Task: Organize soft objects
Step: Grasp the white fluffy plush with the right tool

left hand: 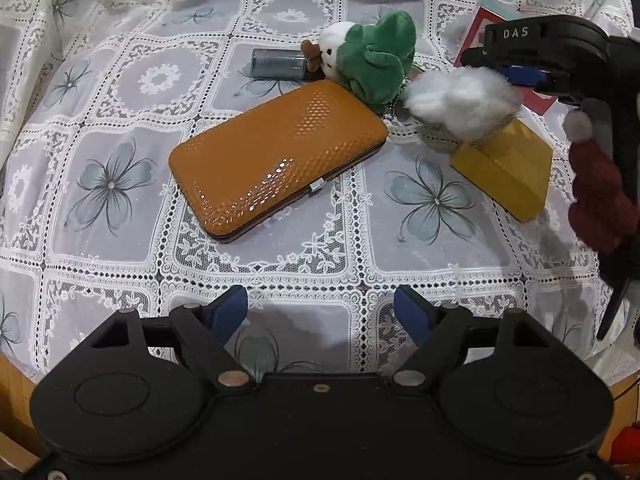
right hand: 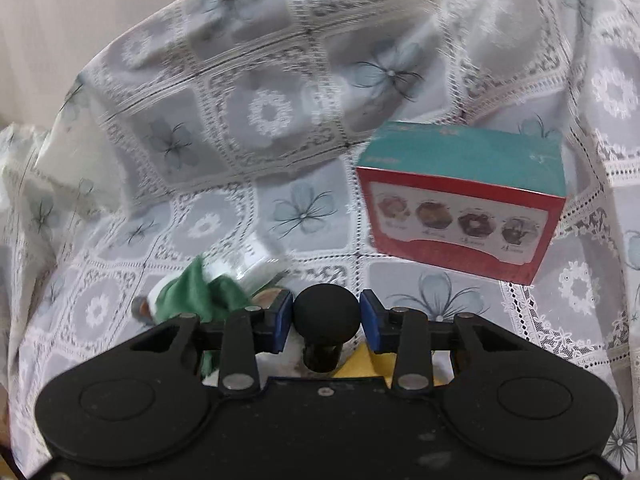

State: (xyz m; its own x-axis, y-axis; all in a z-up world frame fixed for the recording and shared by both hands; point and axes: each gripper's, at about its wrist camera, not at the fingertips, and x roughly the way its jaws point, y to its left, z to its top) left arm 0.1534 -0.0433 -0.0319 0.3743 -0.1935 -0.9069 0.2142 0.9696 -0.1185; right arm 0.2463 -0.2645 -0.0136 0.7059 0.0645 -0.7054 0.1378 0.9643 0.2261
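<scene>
The left gripper (left hand: 320,312) hangs nearest, jaws apart and empty, over a lace cloth (left hand: 120,248) with grey flowers that covers the whole table and rises behind it. On the cloth lie one orange case (left hand: 276,160), one grey tube (left hand: 278,63), one green plush (left hand: 372,56), one yellow block (left hand: 508,168) and one red-and-teal box (right hand: 460,204). The right gripper (left hand: 516,76) reaches in from the side, its jaws narrowed around a white fluff (left hand: 460,100) that seems pinched at its top, though its own view is blurred. The fluff sits touching the block, just beside the plush.
</scene>
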